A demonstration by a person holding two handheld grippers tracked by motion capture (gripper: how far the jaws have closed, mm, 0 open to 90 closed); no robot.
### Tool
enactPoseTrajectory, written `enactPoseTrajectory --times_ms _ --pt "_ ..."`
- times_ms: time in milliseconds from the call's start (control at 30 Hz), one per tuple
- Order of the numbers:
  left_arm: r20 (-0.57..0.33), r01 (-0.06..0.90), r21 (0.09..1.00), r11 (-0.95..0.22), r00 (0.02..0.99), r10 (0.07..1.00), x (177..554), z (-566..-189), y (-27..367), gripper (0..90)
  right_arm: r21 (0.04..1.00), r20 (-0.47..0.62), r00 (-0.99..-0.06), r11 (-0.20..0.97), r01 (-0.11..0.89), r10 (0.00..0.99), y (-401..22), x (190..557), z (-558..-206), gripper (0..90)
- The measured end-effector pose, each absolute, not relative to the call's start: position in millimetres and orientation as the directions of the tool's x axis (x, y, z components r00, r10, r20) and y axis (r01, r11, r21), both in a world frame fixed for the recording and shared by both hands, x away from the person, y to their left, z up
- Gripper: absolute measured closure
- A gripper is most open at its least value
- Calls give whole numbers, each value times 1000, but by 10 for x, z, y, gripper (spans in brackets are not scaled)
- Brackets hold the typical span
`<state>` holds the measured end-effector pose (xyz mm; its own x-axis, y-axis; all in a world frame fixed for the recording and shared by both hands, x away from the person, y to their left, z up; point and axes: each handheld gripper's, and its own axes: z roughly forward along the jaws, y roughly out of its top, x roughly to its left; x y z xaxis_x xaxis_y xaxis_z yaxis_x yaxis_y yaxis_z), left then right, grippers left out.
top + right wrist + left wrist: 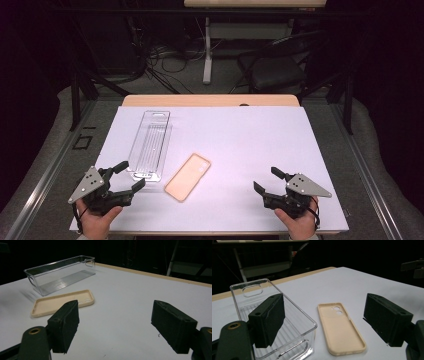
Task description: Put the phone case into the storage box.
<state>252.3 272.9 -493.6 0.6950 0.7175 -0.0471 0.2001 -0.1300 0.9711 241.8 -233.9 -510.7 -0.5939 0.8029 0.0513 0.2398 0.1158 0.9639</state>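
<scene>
At the near left corner of the white table (240, 135), the person's left hand (95, 220) holds the left gripper (131, 176) low and angled toward the table's middle, its jaws wide apart with nothing between them, just short of the near end of the clear plastic bin (150, 145). Just right of the bin, the beige phone case (188, 177) lies flat with its hollow side up, bearing no readable writing. At the near right, the right hand (300, 222) holds the right gripper (267, 181) pointing left toward the case, well apart from it, jaws also wide and empty.
</scene>
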Motion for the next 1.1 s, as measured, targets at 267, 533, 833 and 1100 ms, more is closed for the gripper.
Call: enactPoseTrajectory --times_ms 267,533,833,1100 --pt "-48 210 968 -138 692 720 2519 -4948 2736 174 957 32 -603 149 247 797 -2303 2430 -5125 211" --pt "-52 230 962 -147 684 728 2529 -4959 2737 175 949 64 -606 139 282 793 -2270 2475 -5124 200" --pt "-59 255 954 -157 675 736 2505 -4970 2741 175 919 73 -600 180 351 797 -2162 2537 -5142 147" --pt "-72 311 931 -190 668 741 2542 -5011 2712 176 895 80 -619 217 390 781 -2046 2605 -5133 138"
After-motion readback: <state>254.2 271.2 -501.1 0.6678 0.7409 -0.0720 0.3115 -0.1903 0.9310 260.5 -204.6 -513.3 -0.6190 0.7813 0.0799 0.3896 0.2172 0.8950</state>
